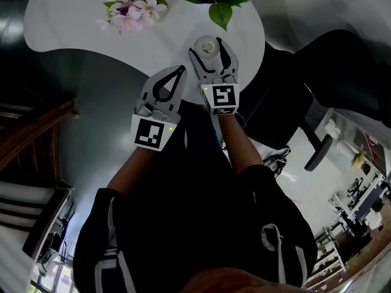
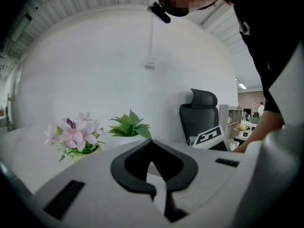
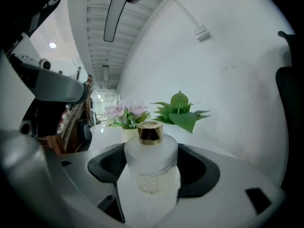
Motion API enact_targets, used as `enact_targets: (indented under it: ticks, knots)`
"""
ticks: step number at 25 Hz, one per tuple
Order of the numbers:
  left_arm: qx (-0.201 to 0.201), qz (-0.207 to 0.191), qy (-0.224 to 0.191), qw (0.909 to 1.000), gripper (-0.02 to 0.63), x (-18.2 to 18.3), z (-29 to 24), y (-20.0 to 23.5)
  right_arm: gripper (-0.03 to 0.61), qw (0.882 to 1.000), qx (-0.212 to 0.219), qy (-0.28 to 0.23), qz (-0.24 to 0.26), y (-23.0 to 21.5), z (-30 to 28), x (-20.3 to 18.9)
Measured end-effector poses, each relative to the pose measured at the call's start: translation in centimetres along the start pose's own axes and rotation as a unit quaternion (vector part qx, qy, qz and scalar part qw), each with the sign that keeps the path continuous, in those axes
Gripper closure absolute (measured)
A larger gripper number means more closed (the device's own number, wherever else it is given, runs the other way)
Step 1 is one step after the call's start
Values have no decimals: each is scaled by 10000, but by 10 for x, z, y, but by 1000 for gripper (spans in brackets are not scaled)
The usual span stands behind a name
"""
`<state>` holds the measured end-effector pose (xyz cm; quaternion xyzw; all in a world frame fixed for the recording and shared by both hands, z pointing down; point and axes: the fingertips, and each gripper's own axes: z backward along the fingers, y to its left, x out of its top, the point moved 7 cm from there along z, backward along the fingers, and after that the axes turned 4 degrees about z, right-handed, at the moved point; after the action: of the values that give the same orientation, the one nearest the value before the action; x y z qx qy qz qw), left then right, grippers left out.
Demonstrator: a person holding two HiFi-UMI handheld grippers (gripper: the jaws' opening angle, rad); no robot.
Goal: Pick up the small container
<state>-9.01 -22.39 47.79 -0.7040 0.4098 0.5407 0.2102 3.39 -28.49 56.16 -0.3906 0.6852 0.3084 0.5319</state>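
- Person's dark clothing fills the head view's foreground. Two grippers reach toward one white table: the left gripper is off its edge, and the right gripper rings the small container at the near edge.
- Left gripper view alone shows one office chair, plus one flower bunch and one leafy plant. Its jaws meet with nothing between them.
- Right gripper view alone shows the gold cap. The jaws press the frosted container's sides.

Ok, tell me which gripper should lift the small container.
Right. The right gripper already has its jaws against both sides of the small container. The left gripper is shut on nothing and sits off to the side of it.
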Motion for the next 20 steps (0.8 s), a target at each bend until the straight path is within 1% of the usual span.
enact_targets:
  ticks: [6, 9, 11, 13, 16, 20]
  knots:
    - [44, -56, -254, 9997, 611, 20, 3, -1, 249, 9994, -161, -291, 71, -7, 27, 50]
    - [66, -71, -450, 9989, 611, 34, 4, -2, 249, 9990, -325, -321, 6, -12, 44, 79]
    - [85, -92, -610, 9981, 611, 45, 6, -3, 249, 9984, -412, -378, 59, -14, 56, 94]
    - [94, -135, -750, 9971, 611, 57, 8, -5, 249, 9974, -548, -443, 119, -16, 69, 110]
    - [95, -214, -937, 9953, 611, 73, 11, -7, 249, 9953, -795, -546, 79, -21, 88, 135]
    - [127, -312, -1122, 9931, 611, 89, 18, -10, 249, 9912, -1099, -720, 146, -26, 111, 164]
